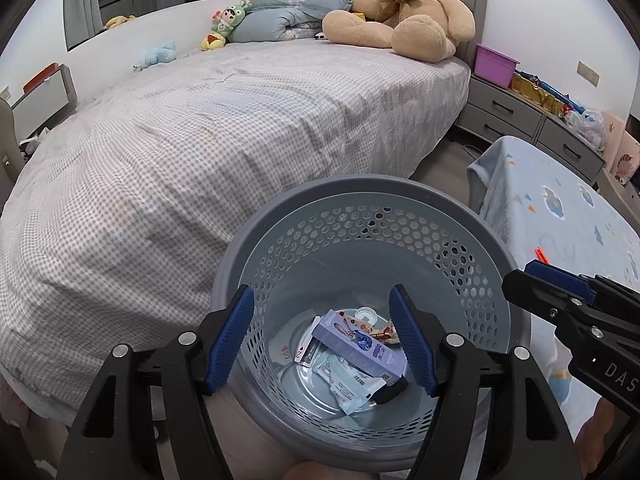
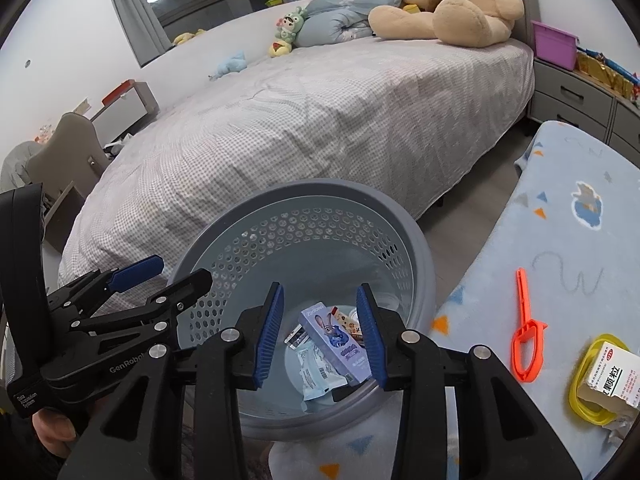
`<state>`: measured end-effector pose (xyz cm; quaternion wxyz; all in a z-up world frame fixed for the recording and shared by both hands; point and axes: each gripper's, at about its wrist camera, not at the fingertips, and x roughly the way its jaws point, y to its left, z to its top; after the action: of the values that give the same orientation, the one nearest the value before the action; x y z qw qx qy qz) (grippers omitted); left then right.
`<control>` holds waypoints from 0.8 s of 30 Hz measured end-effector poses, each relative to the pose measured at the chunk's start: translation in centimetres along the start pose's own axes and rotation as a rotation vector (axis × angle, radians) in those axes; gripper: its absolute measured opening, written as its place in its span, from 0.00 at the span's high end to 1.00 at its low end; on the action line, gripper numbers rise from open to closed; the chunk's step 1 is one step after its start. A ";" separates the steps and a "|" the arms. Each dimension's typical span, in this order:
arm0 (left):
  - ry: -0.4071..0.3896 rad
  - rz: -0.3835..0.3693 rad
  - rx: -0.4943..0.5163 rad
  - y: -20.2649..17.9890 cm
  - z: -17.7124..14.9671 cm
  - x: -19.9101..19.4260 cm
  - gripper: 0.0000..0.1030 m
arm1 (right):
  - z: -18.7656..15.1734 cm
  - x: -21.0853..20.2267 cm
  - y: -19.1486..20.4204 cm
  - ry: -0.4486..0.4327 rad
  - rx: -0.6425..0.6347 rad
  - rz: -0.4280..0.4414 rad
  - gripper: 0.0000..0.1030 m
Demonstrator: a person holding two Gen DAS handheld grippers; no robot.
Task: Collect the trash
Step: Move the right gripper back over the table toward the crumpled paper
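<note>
Both the left gripper [image 1: 322, 338] and the right gripper [image 2: 320, 334] hung released and empty above the grey perforated bin [image 1: 496, 248], which stood between the checked bed [image 1: 240, 128] and the blanket-covered counter [image 2: 568, 248]. At the bin's bottom lay a purple box [image 1: 358, 346] and a pale wrapper [image 1: 346, 386]. An orange plastic tool [image 2: 526, 332] and a torn medicine box [image 2: 608, 380] on a yellow lid [image 2: 582, 396] sat on the counter.

The purple box [image 1: 357, 346] hides most wrappers in the bin [image 1: 400, 200]; the medicine carton [image 2: 612, 380] is cut off.
</note>
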<state>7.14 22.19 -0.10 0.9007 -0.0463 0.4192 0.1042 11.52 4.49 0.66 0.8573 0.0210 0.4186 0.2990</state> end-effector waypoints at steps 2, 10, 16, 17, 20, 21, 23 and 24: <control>-0.004 0.004 0.002 0.0 0.0 -0.1 0.35 | -0.1 -0.1 0.1 -0.001 0.001 -0.004 0.62; -0.021 0.006 0.006 -0.2 -0.1 -0.6 0.33 | -0.5 -1.1 0.3 -0.009 0.003 -0.023 0.60; -0.039 -0.002 0.014 -0.5 -0.2 -1.4 0.33 | -1.1 -2.2 0.3 -0.021 0.017 -0.043 0.58; -0.042 -0.004 0.017 -0.6 -0.2 -1.5 0.33 | -1.2 -2.3 0.3 -0.022 0.019 -0.046 0.58; -0.051 -0.010 0.022 -0.9 -0.3 -1.8 0.32 | -1.6 -2.9 0.1 -0.026 0.027 -0.060 0.57; -0.052 -0.013 0.023 -1.0 -0.3 -1.9 0.32 | -1.7 -3.2 0.1 -0.027 0.030 -0.065 0.57; -0.052 -0.024 0.025 -1.2 -0.4 -2.0 0.32 | -2.1 -3.6 0.0 -0.029 0.036 -0.076 0.56; -0.051 -0.028 0.025 -1.3 -0.4 -2.1 0.32 | -2.2 -3.8 0.0 -0.030 0.039 -0.080 0.56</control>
<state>5.85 20.55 1.22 0.9130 -0.0381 0.3966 0.0871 8.13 1.96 1.90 0.8742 0.0255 0.4118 0.2559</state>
